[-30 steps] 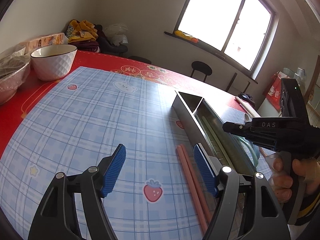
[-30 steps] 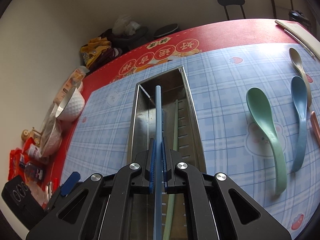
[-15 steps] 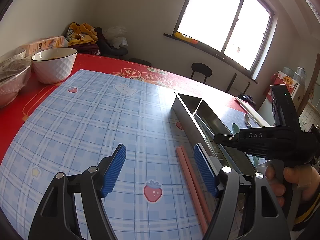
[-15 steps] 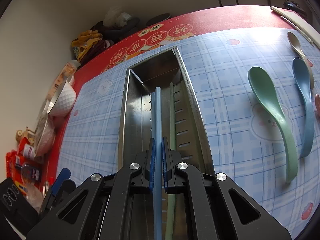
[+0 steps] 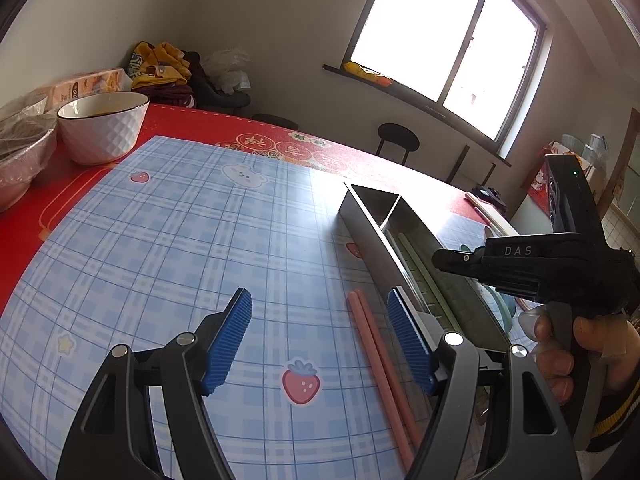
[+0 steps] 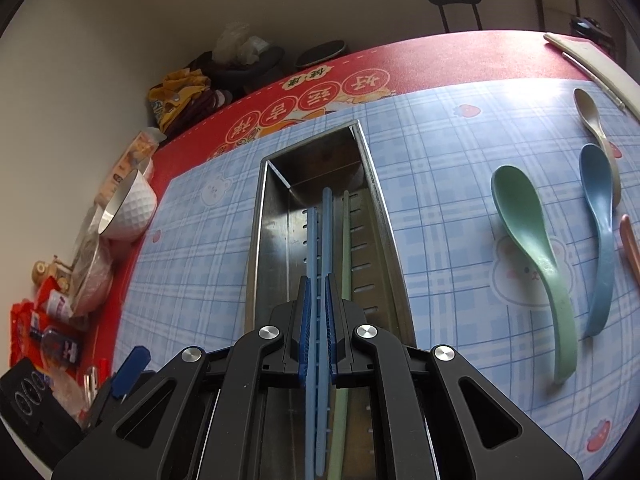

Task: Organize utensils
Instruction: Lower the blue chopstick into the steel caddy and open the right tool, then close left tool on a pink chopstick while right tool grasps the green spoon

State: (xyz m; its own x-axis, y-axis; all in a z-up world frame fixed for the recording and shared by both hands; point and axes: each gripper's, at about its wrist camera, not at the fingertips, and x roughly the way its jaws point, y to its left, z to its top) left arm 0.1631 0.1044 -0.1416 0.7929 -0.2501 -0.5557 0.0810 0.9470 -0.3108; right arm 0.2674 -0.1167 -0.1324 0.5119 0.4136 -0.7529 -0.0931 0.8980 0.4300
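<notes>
1. The blue chopsticks (image 6: pixel 318 264) lie lengthwise inside the steel tray (image 6: pixel 372 184), beside a green chopstick (image 6: pixel 346 248).
2. The right gripper (image 6: pixel 317 336) has its pads closed on them.
3. The left gripper (image 5: pixel 320 340) hovers spread wide, with pink chopsticks (image 5: pixel 380 356) on the mat between its pads.
4. Spoons (image 6: pixel 532 248) lie right of the tray.

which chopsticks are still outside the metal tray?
The pink chopsticks: they lie on the blue plaid mat beside the metal tray, between the open left claw's fingers. Blue and green are over or inside it.
</notes>
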